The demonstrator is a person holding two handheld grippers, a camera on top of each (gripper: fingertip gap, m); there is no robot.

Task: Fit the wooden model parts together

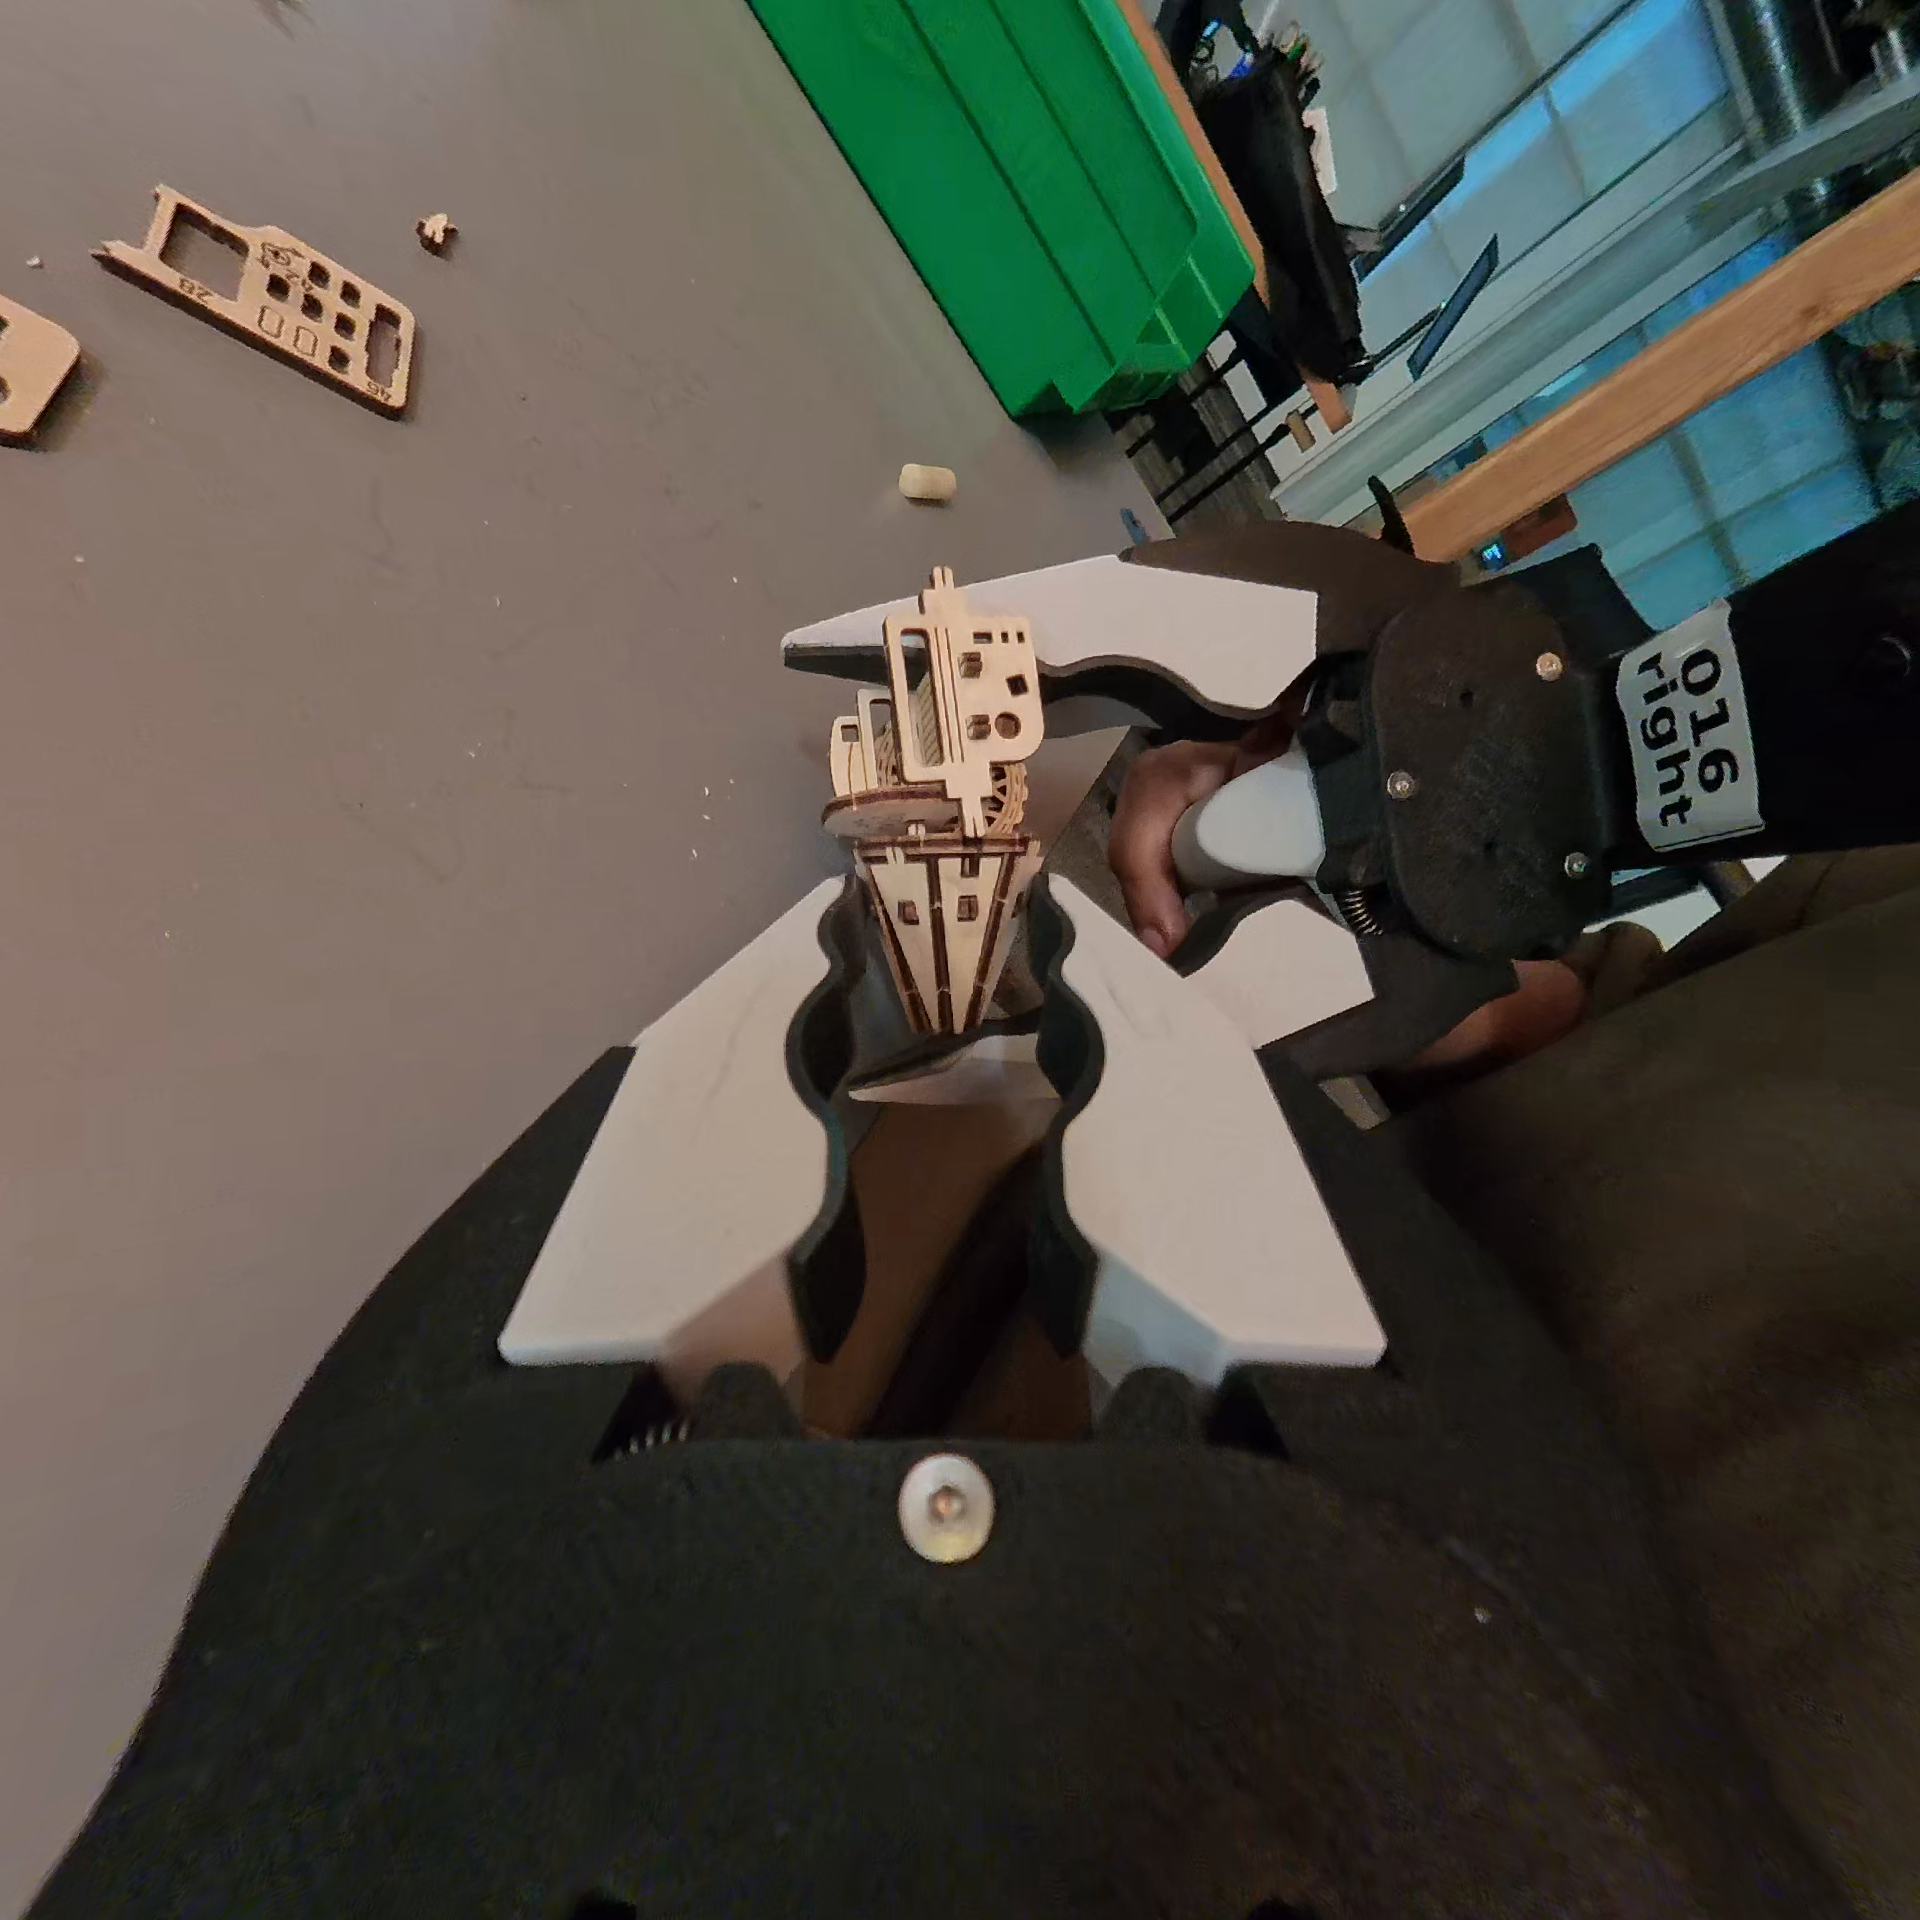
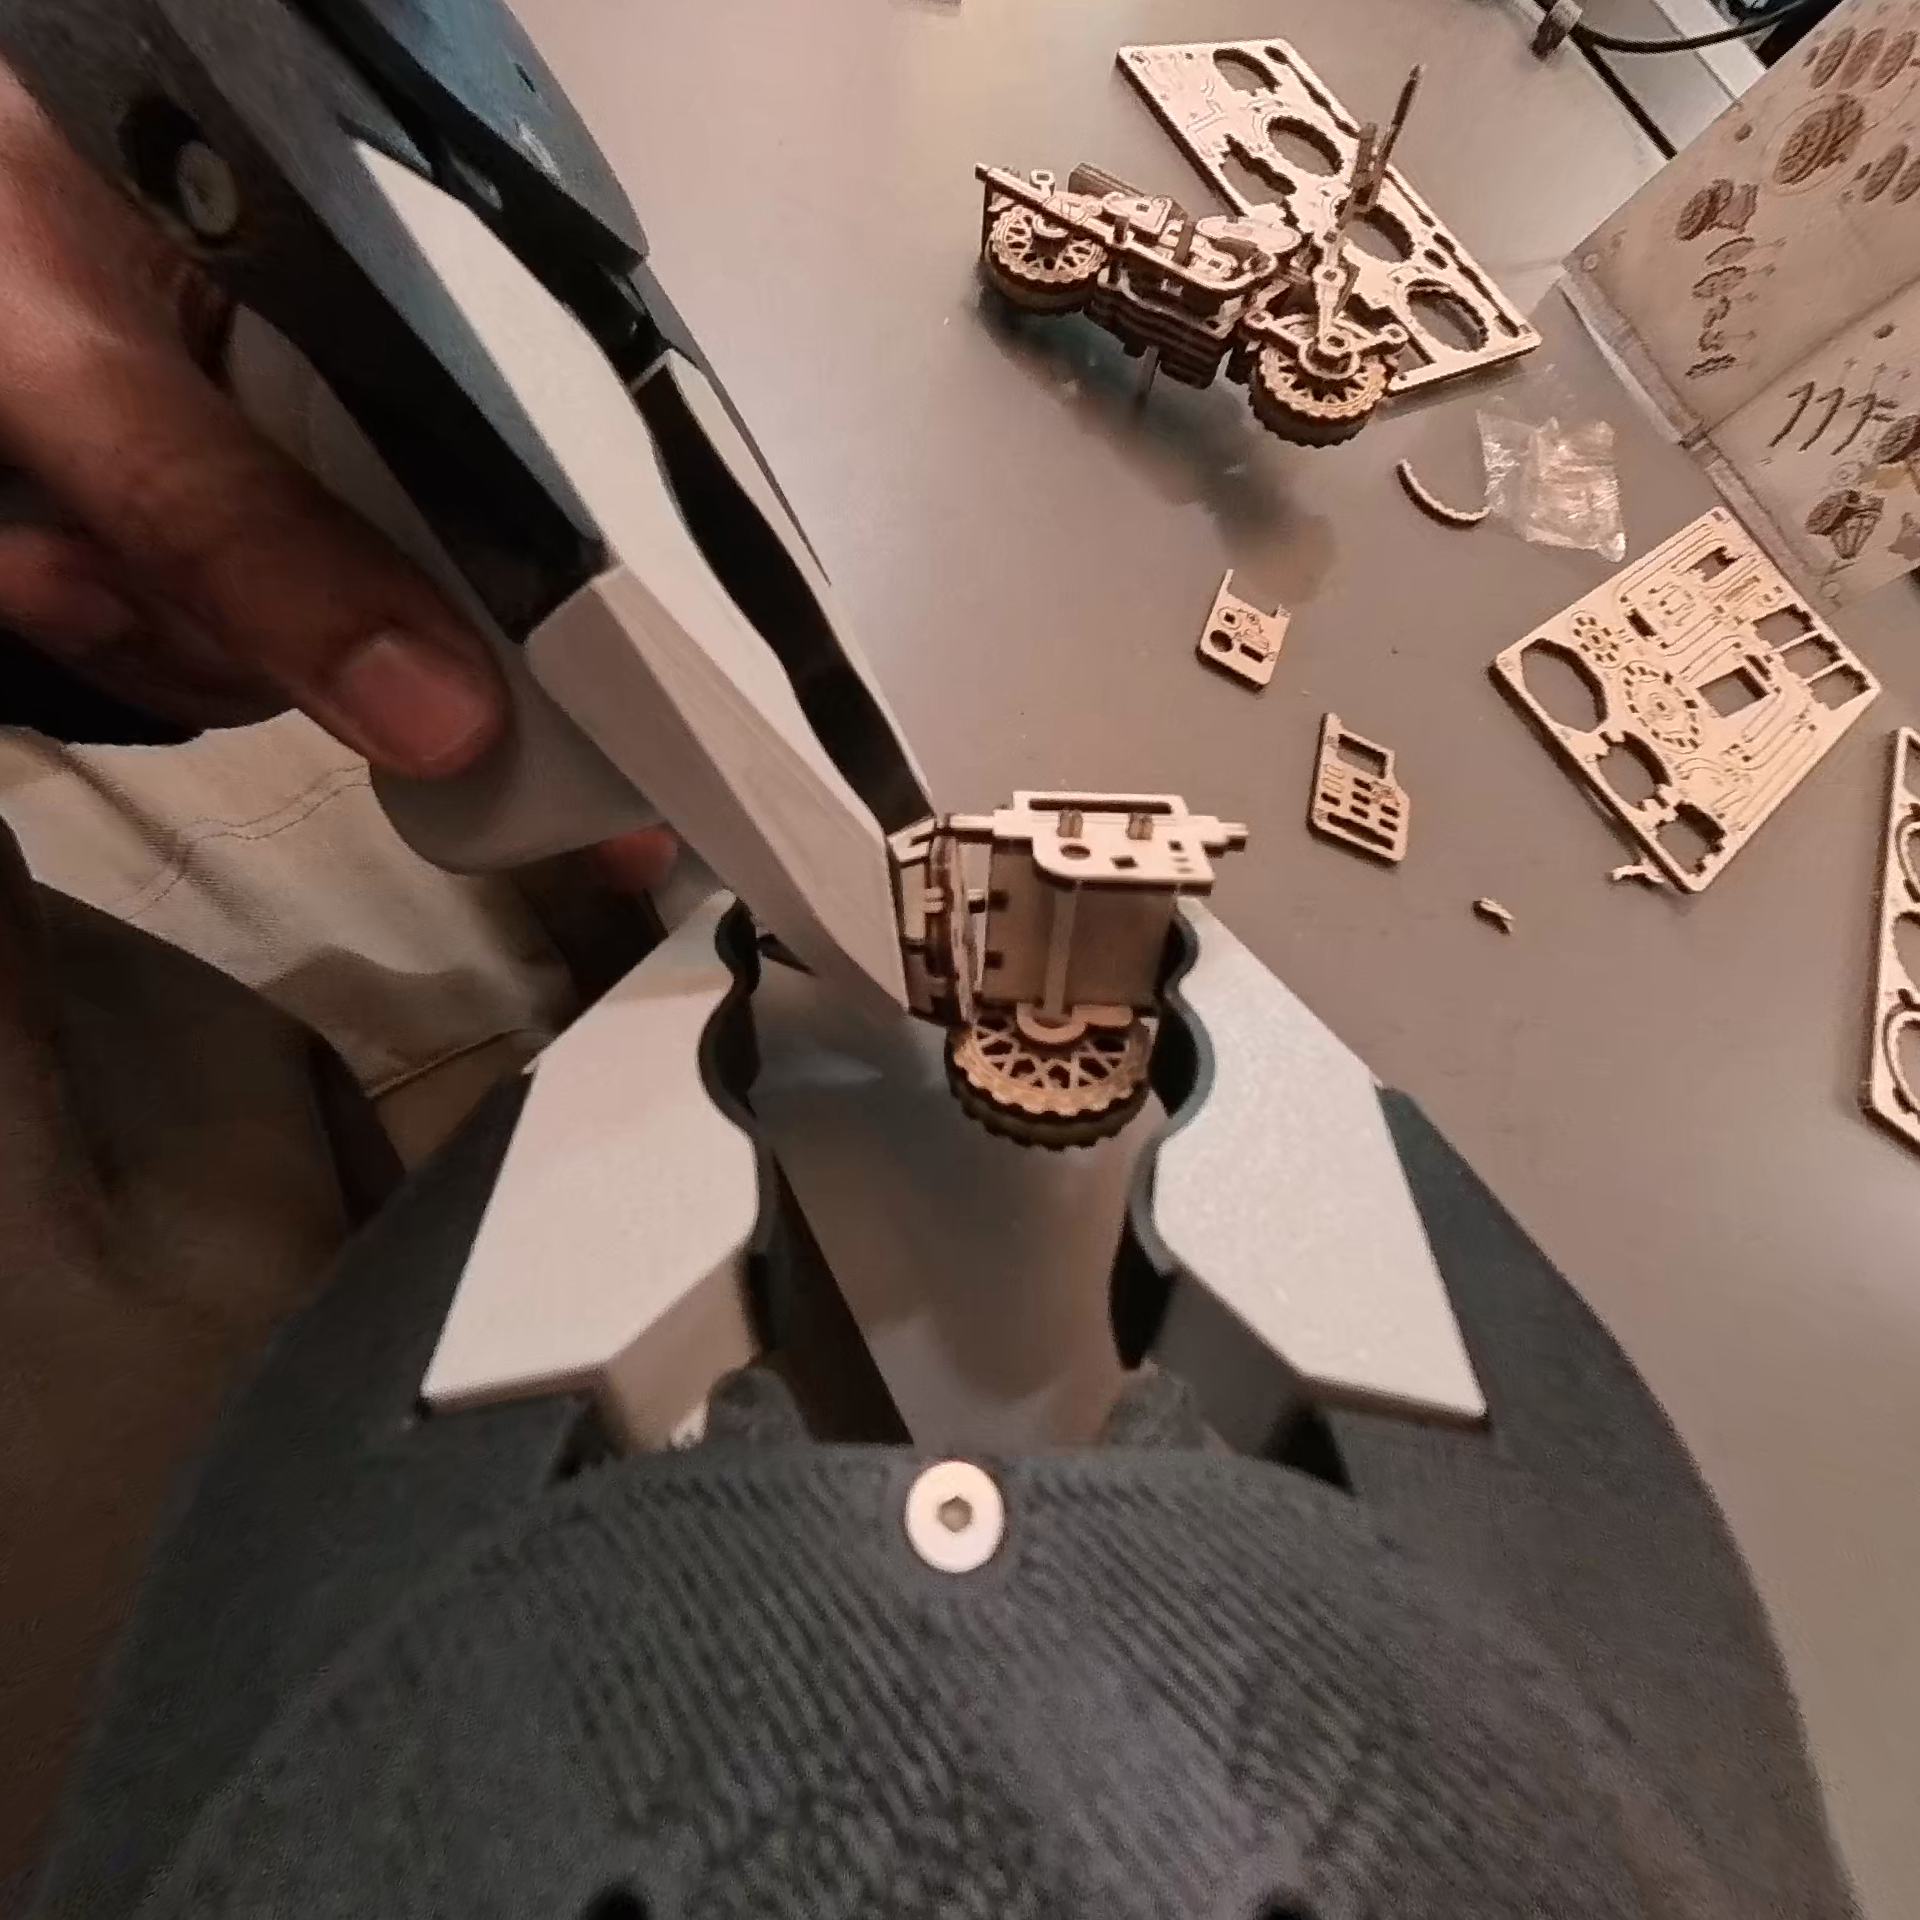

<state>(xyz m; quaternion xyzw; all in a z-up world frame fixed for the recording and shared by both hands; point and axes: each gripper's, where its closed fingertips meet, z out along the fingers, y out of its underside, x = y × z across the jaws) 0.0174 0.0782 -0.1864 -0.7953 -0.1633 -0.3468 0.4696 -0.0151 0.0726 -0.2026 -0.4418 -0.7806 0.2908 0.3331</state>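
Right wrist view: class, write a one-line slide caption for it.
Two claws hold a small wooden sub-assembly with a wheel above the grey table; a finished wooden motorcycle stands beyond.

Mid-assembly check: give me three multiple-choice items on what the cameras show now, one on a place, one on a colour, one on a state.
1. Where is the wooden motorcycle?
A. on the floor
B. on the grey table
C. on a shelf

2. What colour are the bins at the table's edge?
A. blue
B. red
C. green

3. The left gripper is:
A. shut on the wheeled sub-assembly
B. open and empty
C. shut on a flat sheet

Answers:
1 B: the right wrist view shows it on the table top among the punched sheets.
2 C: the left wrist view shows them bright green.
3 A: both fingers press against the sub-assembly's sides.
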